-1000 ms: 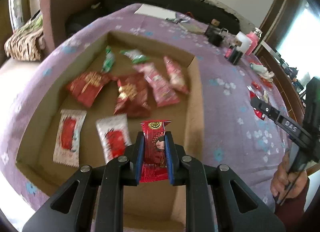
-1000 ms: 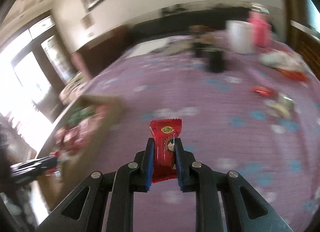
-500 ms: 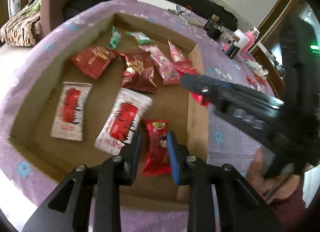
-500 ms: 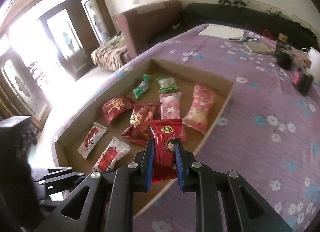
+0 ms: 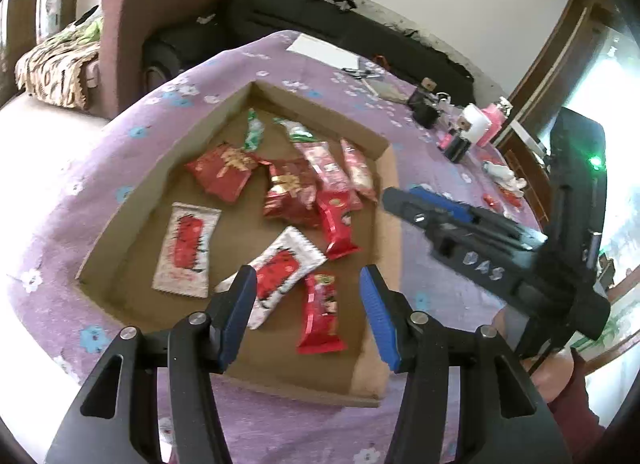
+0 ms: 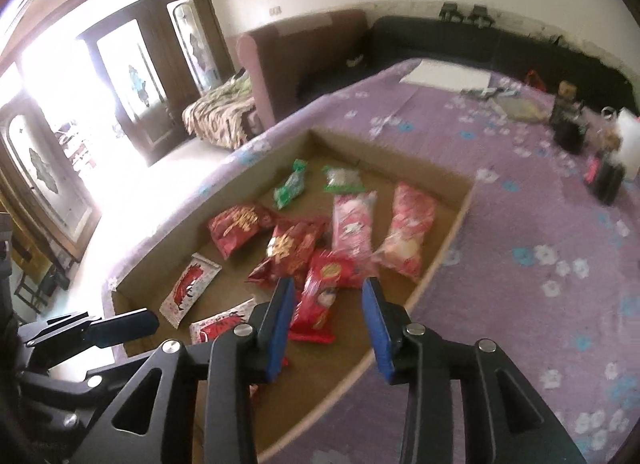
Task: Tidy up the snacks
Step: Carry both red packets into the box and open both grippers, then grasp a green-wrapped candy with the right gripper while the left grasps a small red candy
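A shallow cardboard box (image 5: 386, 200) on the purple cloth holds several snack packets. My left gripper (image 5: 306, 292) hovers over its near end with its jaws opening. A red packet (image 5: 320, 316) lies flat on the box floor below, showing between the pads but untouched by them. My right gripper (image 6: 328, 296) is over the box's right side, its jaws also opening. A second red packet (image 6: 322, 296) lies loose under them, partly on other snacks, free of the pads. That packet (image 5: 336, 224) and the right gripper (image 5: 400, 200) show in the left wrist view too.
White-and-red packets (image 5: 186, 244), red bags (image 5: 224, 172), pink packets (image 5: 324, 168) and green candies (image 5: 254, 132) fill the box. Black clips, a white roll and a pink bottle (image 5: 490, 126) stand far right, near loose snacks (image 5: 508, 192). A hand (image 5: 560, 376) holds the right gripper.
Both grippers were shut on red packets; both have opened and the packets now lie in the box. The right gripper swung from over the cloth to over the box.
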Demonstrator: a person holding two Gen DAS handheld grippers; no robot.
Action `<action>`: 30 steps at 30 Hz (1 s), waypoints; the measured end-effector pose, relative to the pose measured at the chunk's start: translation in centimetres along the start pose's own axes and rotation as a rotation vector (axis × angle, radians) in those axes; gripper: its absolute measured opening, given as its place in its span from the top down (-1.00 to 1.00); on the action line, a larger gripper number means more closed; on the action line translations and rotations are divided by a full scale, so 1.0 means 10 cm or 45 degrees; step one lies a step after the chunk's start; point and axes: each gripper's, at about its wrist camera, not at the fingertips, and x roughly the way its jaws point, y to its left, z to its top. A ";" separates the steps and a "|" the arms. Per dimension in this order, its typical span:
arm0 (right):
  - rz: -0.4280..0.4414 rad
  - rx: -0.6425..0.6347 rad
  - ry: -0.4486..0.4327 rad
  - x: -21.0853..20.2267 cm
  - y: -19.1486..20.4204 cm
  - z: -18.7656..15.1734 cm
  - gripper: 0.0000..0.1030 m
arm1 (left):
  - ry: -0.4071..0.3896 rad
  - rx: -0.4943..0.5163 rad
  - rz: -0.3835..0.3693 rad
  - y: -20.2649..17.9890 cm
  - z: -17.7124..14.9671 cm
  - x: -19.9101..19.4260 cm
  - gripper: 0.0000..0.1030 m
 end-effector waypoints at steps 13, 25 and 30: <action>-0.554 0.592 -0.128 -0.61 -2.64 -0.09 -0.08 | 0.027 0.261 -0.163 -0.76 -0.04 0.18 -0.01; -0.699 0.752 0.012 -0.16 -3.77 0.02 0.17 | 0.137 0.319 -0.130 -1.01 -0.05 0.47 -0.01; -0.647 0.644 0.067 -0.13 -3.44 0.00 0.62 | 0.157 0.305 -0.142 -1.03 -0.01 0.56 -0.01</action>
